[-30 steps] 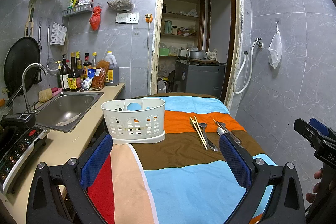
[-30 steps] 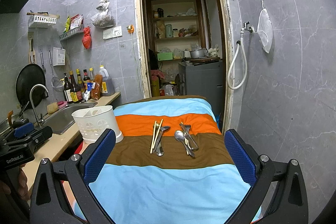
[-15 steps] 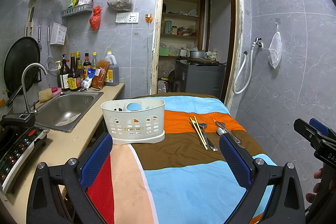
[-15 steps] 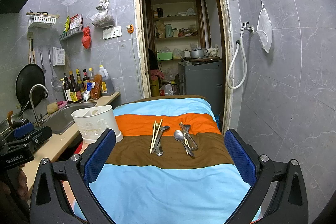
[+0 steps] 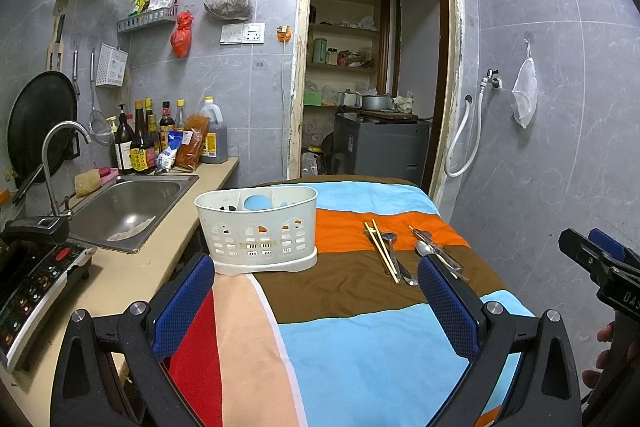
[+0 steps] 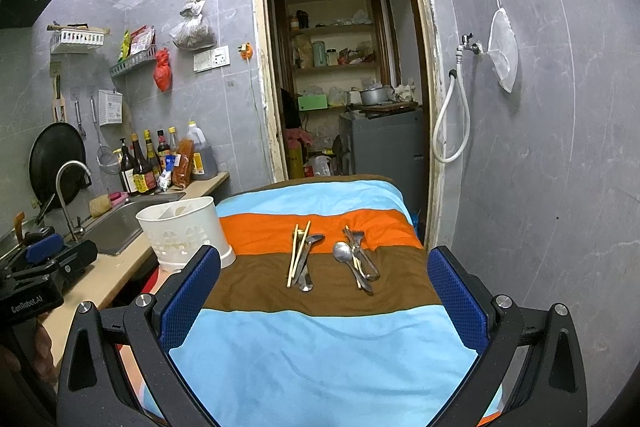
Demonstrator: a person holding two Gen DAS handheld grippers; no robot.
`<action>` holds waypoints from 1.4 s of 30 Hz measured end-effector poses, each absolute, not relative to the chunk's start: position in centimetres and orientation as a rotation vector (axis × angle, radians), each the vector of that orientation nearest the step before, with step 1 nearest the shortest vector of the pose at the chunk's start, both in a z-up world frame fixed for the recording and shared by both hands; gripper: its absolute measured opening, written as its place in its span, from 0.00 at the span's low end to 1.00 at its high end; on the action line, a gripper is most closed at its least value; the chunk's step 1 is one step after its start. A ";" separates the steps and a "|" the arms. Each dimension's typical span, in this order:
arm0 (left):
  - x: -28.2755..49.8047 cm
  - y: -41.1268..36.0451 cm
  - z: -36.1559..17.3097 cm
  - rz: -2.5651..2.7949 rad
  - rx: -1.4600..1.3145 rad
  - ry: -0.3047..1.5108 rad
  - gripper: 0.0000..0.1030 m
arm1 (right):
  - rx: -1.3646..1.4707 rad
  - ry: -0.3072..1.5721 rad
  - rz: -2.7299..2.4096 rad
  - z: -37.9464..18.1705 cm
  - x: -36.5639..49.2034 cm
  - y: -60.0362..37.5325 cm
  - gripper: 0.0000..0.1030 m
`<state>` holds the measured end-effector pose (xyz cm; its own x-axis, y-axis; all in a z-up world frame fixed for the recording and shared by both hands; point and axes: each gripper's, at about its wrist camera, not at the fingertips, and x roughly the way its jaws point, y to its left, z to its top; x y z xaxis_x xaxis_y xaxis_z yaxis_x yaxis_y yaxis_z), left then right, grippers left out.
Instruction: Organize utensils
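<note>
A white slotted utensil caddy (image 5: 258,229) (image 6: 186,229) stands at the left edge of a table under a striped cloth (image 5: 352,339) (image 6: 320,347). Wooden chopsticks (image 5: 381,251) (image 6: 298,253) lie beside a metal spoon (image 5: 394,255) (image 6: 307,259) on the orange and brown stripes. Right of them lies a second pile, a spoon with forks (image 5: 434,253) (image 6: 357,259). My left gripper (image 5: 316,291) is open, held back over the cloth near the caddy. My right gripper (image 6: 324,287) is open too, hovering short of the utensils. Neither holds anything.
A counter on the left carries a steel sink (image 5: 128,203), a tap (image 5: 60,155), sauce bottles (image 5: 140,143) and an induction cooker (image 5: 32,287). An open doorway (image 5: 376,87) lies behind the table. A grey tiled wall with a hose (image 6: 452,123) closes the right side.
</note>
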<state>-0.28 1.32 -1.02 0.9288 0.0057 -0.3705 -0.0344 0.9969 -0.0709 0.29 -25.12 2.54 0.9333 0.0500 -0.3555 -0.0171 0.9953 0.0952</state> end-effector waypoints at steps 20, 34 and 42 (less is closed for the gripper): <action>8.3 -2.2 0.8 -0.048 -0.051 0.347 0.99 | 0.113 0.341 0.015 4.5 6.7 -28.7 0.99; 21.3 -8.6 -2.6 -0.056 -0.057 0.469 0.99 | 0.071 0.503 0.154 1.2 22.7 -34.4 0.99; 28.1 -9.6 -7.0 -0.022 -0.054 0.596 0.95 | 0.117 0.651 0.273 -4.9 31.2 -35.8 0.98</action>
<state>28.10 -9.56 -6.98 0.8275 -0.0367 -0.5603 0.0053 0.9983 -0.0575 31.23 -35.81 -4.87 0.7613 0.2873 -0.5813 -0.2142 0.9576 0.1927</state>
